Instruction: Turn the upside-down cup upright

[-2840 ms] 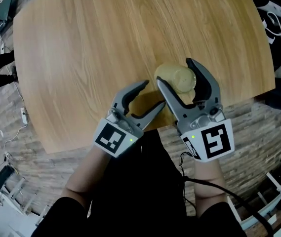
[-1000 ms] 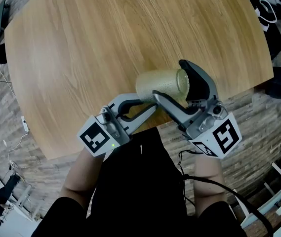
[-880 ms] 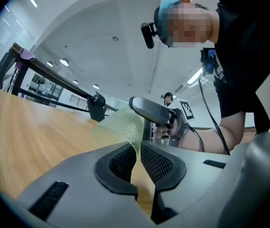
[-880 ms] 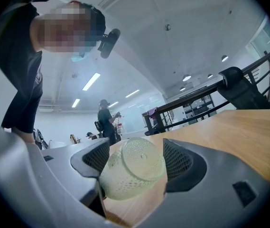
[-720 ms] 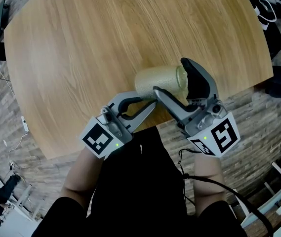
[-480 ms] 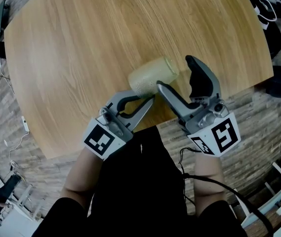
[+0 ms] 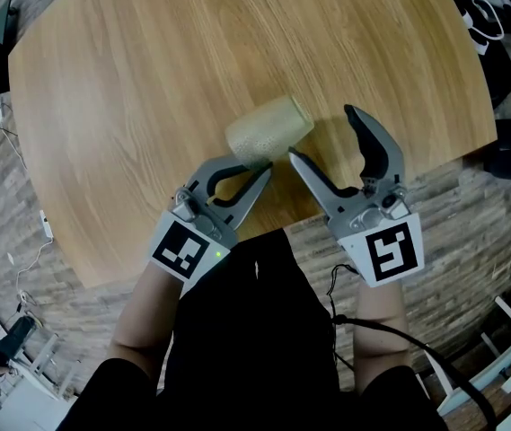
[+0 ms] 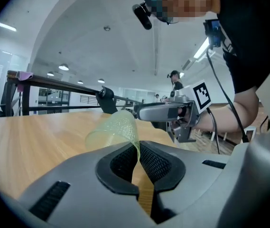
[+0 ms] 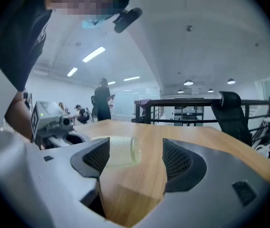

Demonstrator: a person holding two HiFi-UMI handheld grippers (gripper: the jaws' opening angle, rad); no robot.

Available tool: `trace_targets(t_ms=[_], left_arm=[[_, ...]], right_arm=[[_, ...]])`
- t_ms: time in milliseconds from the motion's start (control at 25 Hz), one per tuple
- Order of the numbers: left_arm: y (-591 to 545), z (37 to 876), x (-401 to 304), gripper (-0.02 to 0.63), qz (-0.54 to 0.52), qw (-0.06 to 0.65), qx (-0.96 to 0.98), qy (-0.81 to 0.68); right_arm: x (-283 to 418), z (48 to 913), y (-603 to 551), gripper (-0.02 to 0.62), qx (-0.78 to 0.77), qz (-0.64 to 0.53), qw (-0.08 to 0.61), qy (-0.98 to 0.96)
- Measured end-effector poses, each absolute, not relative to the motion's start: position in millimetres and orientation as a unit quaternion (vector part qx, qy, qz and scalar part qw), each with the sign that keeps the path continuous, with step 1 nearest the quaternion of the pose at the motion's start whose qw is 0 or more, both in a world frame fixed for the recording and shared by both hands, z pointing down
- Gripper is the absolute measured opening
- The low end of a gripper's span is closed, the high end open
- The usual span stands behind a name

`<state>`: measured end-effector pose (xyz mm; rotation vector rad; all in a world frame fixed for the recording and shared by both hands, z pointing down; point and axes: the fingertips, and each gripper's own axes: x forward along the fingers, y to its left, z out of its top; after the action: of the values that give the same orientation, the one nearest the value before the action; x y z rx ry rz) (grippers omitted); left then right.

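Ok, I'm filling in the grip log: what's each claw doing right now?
Left claw: closed, pinching the rim of the plastic cup.
Right claw: open, holding nothing.

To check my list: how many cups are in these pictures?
1. The cup lies sideways near the table's near edge, its wall pinched in the left claw. No other seems hidden.

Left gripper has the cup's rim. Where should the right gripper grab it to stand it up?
Probably the side wall near the closed base, from the right: the cup lies sideways, base toward the open right gripper, rim in left gripper.
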<state>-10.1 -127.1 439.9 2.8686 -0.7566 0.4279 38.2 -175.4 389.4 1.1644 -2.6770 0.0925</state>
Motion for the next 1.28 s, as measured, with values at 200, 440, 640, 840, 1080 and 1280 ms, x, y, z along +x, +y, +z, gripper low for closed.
trace_targets(t_ms=[200, 440, 640, 840, 1080, 1280], left_arm=[[-132, 438, -9, 0.022, 0.183, 0.057, 0.949, -0.249], [-134, 447, -8, 0.021, 0.237, 0.065, 0.942, -0.230], [-127, 454, -8, 0.021, 0.259, 0.076, 0.939, -0.211], [-126, 450, 3, 0.021, 0.257, 0.108, 0.942, -0.189], [-112, 451, 4, 0.021, 0.271, 0.106, 0.943, -0.163], [-106, 450, 4, 0.021, 0.268, 0.113, 0.945, -0.147]], right_arm=[[35, 420, -165, 0.295, 0.357, -0.008, 0.228, -0.906], [25, 443, -158, 0.296, 0.297, -0.101, 0.375, -0.873], [16, 453, -158, 0.305, 0.234, -0.205, 0.472, -0.825], [14, 459, -159, 0.318, 0.170, -0.271, 0.526, -0.788], [-9, 469, -149, 0.321, 0.124, -0.306, 0.542, -0.773], [-17, 479, -147, 0.321, 0.123, -0.304, 0.541, -0.775]])
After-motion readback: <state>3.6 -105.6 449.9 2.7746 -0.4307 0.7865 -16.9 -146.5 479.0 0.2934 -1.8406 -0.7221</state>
